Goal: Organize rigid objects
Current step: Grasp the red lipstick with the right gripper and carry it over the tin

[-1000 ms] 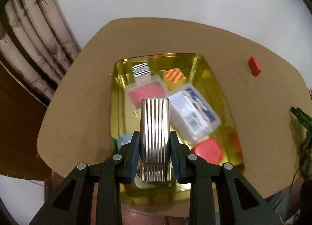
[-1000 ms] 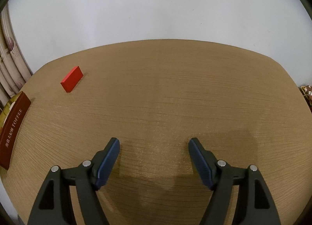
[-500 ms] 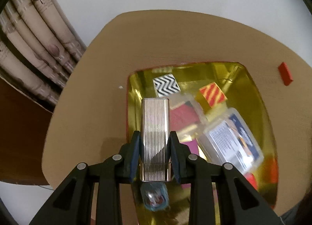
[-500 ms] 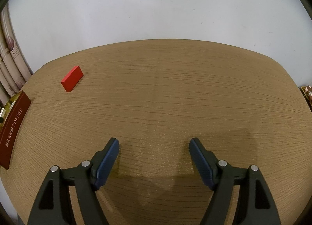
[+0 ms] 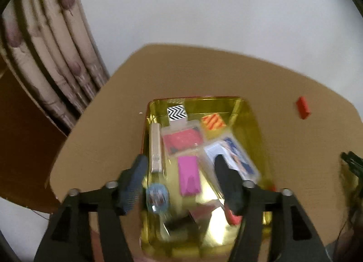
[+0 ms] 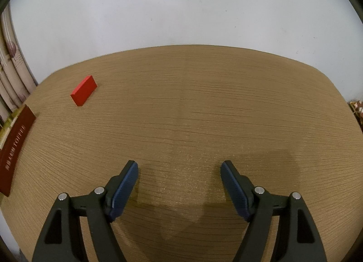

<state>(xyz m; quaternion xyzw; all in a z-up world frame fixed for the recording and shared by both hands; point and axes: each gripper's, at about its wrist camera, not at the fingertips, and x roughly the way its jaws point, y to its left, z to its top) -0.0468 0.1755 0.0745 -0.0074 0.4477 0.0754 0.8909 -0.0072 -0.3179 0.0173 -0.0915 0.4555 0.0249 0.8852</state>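
Your left gripper [image 5: 181, 171] spread wide, holding nothing. Silver box [image 5: 156, 148] lies in gold tray [image 5: 256, 126], just past left finger. Your right gripper [image 6: 179, 171] spread wide over table [image 6: 204, 103].

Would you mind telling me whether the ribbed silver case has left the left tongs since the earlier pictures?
Yes. The silver case now lies in the gold tray along its left wall, and the left tongs are open.

"TOFFEE" in pale letters on dark red tin side [image 6: 15, 146], smaller characters unreadable
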